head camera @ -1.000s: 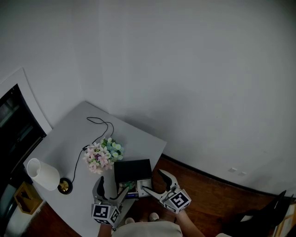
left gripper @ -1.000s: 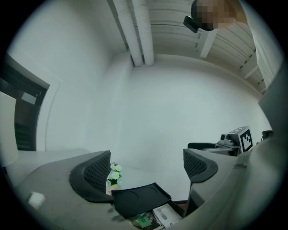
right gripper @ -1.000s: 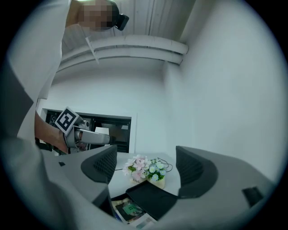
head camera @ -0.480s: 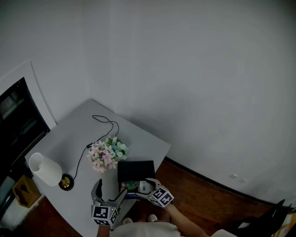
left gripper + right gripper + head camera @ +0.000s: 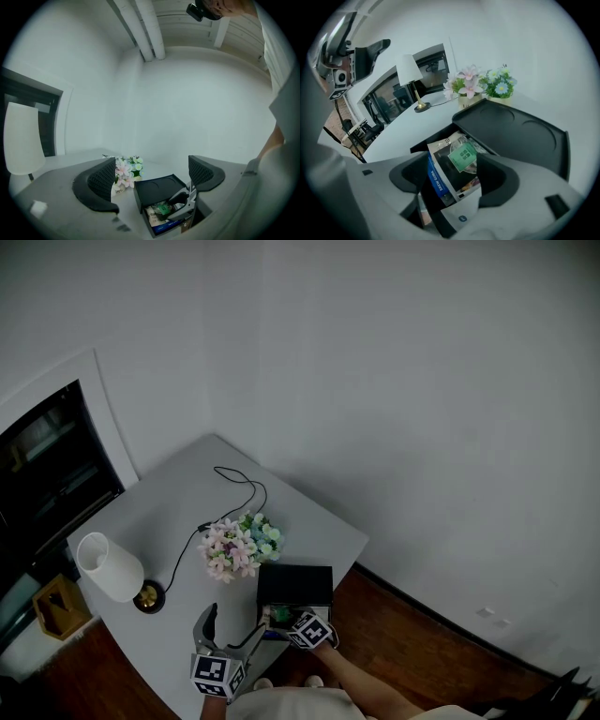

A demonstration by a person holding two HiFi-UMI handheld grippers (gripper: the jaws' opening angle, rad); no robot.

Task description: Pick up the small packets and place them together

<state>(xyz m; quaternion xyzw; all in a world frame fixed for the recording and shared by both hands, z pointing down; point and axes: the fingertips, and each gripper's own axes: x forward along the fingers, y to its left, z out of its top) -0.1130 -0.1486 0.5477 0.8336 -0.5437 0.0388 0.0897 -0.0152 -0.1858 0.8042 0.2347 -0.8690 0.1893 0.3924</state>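
Several small packets stand in the open drawer of a black box on the grey table; the front one has a green label, another a blue edge. My right gripper points down into the drawer, a jaw on either side of the packets. Its jaws have just been closing, and I see gaps at the pads. From the head view, the right gripper covers most of the packets. My left gripper hovers left of the box, open and empty. Through its own view, the left gripper frames the box and the packets.
A vase of flowers stands just behind the box, a white lamp sits left with its cable trailing back. The table ends close to the box at the right, above wooden floor. A dark window lies left.
My right gripper has come down and leftward from beside the table into the box's open drawer, and its jaws have narrowed. The left gripper has shifted only slightly.
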